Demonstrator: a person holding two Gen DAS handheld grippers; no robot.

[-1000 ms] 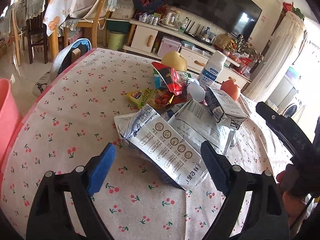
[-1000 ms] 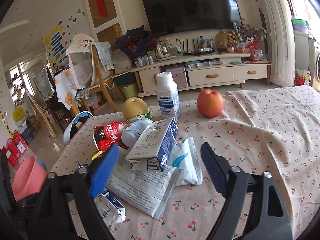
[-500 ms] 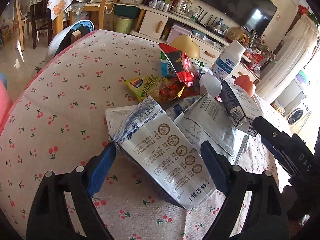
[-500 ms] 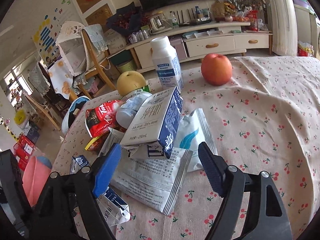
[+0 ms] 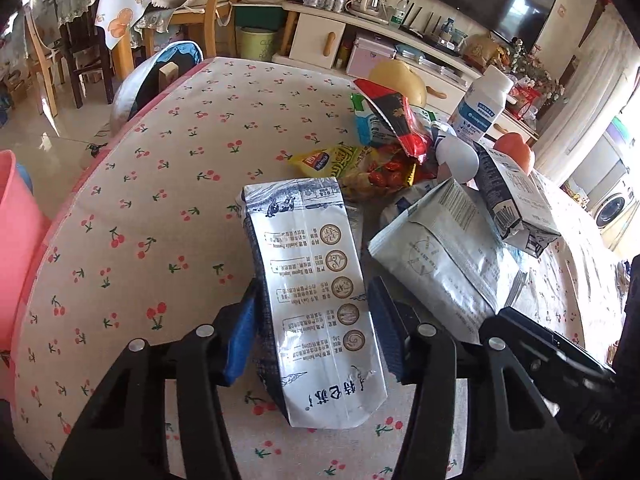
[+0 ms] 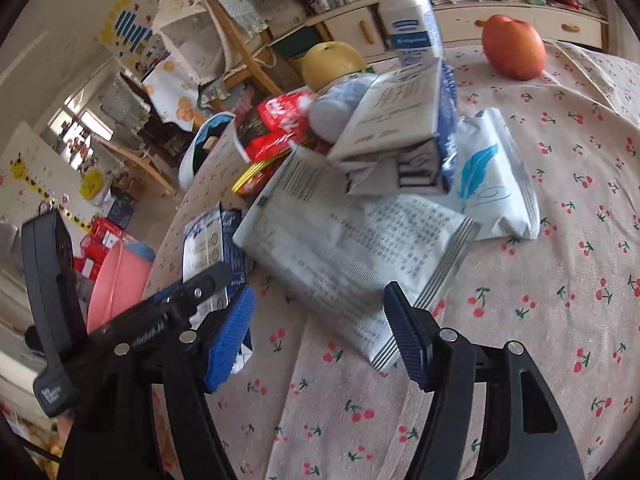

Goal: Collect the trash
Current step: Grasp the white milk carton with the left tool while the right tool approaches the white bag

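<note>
Bright daylight – fisheye warp, right view blurred.

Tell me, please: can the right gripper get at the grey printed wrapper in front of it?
Probably yes. The right gripper is open, and the near corner of the grey printed wrapper lies between its fingers, nothing covering it. The milk carton rests only on the wrapper's far end.

Right gripper (image 6: 320, 336) jaws apart — silver wrapper (image 6: 360, 252) corner between them.

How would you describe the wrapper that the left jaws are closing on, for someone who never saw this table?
On the cherry-print tablecloth, find the trash pile. The silver wrapper lies nearest its front, alone showing a column of round gold emblems.
</note>
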